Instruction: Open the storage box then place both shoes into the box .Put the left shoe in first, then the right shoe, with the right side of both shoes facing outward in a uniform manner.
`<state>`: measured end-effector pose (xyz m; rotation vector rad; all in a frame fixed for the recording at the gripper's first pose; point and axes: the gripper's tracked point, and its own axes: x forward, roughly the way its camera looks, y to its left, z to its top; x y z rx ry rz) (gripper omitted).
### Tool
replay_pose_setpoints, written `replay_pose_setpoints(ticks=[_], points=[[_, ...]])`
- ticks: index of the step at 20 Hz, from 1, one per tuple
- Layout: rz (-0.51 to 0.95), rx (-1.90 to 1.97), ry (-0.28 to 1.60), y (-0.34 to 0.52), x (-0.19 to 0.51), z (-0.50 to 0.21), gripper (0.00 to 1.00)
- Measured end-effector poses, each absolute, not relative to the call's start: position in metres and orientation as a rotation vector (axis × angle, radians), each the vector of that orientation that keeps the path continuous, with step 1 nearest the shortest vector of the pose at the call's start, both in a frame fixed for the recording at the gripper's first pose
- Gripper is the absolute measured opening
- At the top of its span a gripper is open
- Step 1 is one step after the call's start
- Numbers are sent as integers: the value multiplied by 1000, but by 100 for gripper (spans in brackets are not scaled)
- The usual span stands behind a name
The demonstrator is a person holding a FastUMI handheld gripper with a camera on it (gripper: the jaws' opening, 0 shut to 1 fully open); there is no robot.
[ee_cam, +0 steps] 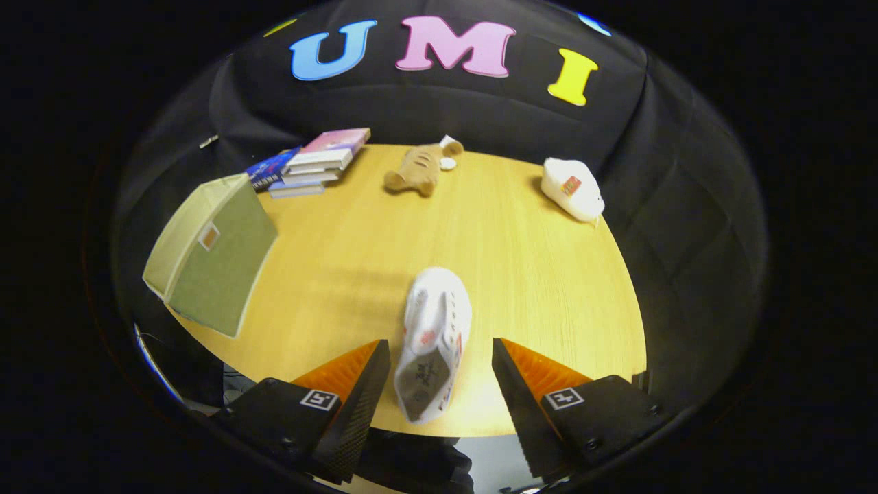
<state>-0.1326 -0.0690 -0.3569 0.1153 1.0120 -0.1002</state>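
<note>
Spread wide, the claw [440, 360] has its two fingers [357, 391] parted, with one white shoe [434, 343] lying between them on the round wooden table [535, 274]. Neither finger seems to press on the shoe; the finger at about 7 o'clock sits very close to the shoe's side, while the finger at about 5 o'clock stands clearly apart from it, with bare wood showing in the gap. The shoe points lengthwise away from the claw, its opening and insole toward the fingers and its toe toward 12 o'clock. From this shoe, the green fabric storage box [212, 257] stands at about 10 o'clock, near the table's edge, resting tilted with a small tag on its facing panel; whether it is open I cannot tell. The second white shoe [573, 189] lies at about 1 o'clock, well apart, near the far edge of the table. A tan stuffed toy [418, 171] lies at 12 o'clock, also toward the far edge, between the box side and the second shoe. A stack of books [312, 165] sits at about 11 o'clock, just beyond the box. Black cloth hangs behind the table all around the far side.
</note>
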Motion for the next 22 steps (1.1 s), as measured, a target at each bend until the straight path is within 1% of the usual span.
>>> replay_pose_setpoints(ticks=[2,5,7,8,10,11,12,13,14,15,16,17,18,19,21,22], points=[[-121,99,1057,-81,-144,-381,86],[-123,101,1091,-83,-142,-408,84],[-124,91,1103,-75,-131,-425,81],[-131,94,1108,-82,-130,-435,75],[-145,101,1106,-81,-119,-444,73],[-148,104,1098,-82,-112,-446,71],[-149,107,1087,-81,-108,-449,65],[-152,114,1067,-81,-100,-448,65],[-146,124,1051,-79,-93,-451,58],[-138,126,1045,-77,-88,-453,55],[-124,123,1052,-73,-86,-459,44],[-150,93,1067,-78,-87,-462,36],[-181,78,1070,-86,-86,-462,20],[-190,96,1071,-86,-85,-463,10],[-192,146,1074,-81,-85,-460,5],[-195,178,1079,-80,-87,-459,6]])
